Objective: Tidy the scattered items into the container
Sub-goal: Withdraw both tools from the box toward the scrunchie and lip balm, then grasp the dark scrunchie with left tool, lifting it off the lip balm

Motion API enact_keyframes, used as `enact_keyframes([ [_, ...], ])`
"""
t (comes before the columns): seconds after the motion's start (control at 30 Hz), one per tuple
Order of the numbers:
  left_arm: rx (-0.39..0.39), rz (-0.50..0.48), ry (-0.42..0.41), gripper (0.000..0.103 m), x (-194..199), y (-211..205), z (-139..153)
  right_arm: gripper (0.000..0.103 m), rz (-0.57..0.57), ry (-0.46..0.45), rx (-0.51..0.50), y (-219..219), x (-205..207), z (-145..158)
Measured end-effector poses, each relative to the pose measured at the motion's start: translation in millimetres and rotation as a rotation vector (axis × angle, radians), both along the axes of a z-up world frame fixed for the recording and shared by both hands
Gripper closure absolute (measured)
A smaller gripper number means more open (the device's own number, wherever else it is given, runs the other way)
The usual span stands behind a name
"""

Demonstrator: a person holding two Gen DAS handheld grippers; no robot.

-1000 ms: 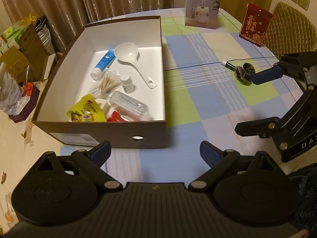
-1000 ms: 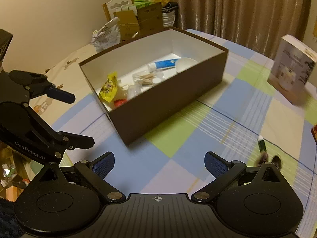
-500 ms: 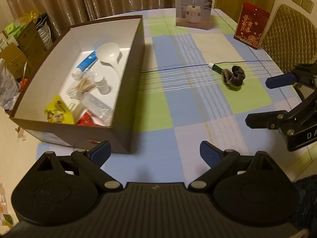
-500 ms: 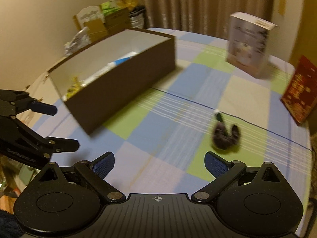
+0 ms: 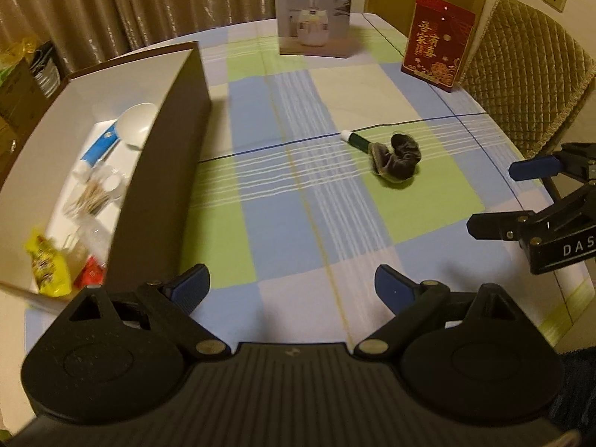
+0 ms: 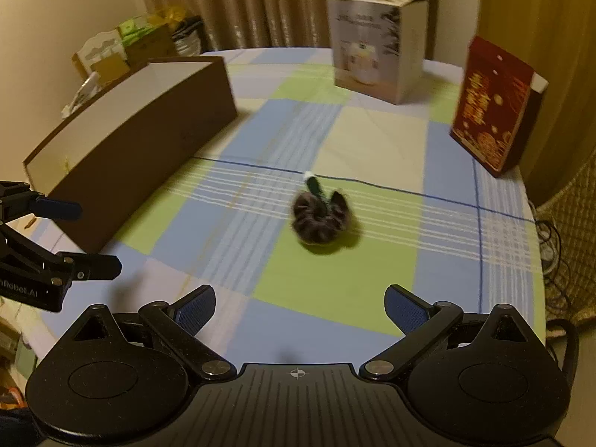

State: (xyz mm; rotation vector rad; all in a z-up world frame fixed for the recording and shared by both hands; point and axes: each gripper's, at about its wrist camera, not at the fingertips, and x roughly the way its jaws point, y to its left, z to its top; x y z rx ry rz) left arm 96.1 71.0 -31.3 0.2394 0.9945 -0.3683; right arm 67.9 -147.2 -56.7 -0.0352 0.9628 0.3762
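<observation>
In the right wrist view the scrunchie (image 6: 320, 219) is motion-blurred and covers one end of the green tube (image 6: 314, 185). The box (image 5: 164, 171) wall hides part of the spoon (image 5: 139, 123) in the left view; the snack packets (image 5: 48, 272) are smeared. The chair (image 5: 529, 85) is cut by the edge.

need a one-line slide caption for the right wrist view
Open right gripper faces a dark scrunchie and green tube on the checked tablecloth, brown box at left.
</observation>
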Motion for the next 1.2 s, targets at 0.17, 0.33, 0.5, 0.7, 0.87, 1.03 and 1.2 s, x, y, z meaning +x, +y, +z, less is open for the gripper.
enact_keyframes([
  [0.17,-0.013,-0.026,0.016,0.012,16.9,-16.1,-6.5,0.001,-0.041,0.025,-0.004,-15.7,10.2,-10.1],
  [0.33,-0.029,-0.072,0.027,0.013,31.7,-37.8,-12.8,0.001,-0.088,0.04,-0.011,-34.6,23.5,-20.6],
  [0.5,-0.041,-0.099,0.048,0.014,45.1,-57.6,-22.0,0.001,-0.116,0.051,-0.015,-50.3,35.5,-27.2],
  [0.7,-0.056,-0.12,0.074,0.014,61.4,-82.0,-36.3,0.001,-0.116,0.058,-0.008,-65.1,50.4,-35.7],
  [0.87,-0.07,-0.139,0.09,0.017,73.4,-103.6,-46.0,0.001,-0.111,0.063,-0.004,-78.7,66.5,-44.8],
  [1.03,-0.076,-0.143,0.102,0.021,85.6,-121.0,-54.7,0.001,-0.093,0.062,-0.009,-89.0,82.6,-50.1],
  [1.2,-0.082,-0.132,0.11,0.021,99.1,-135.7,-62.3,0.001,-0.09,0.074,-0.004,-98.5,95.9,-56.0],
])
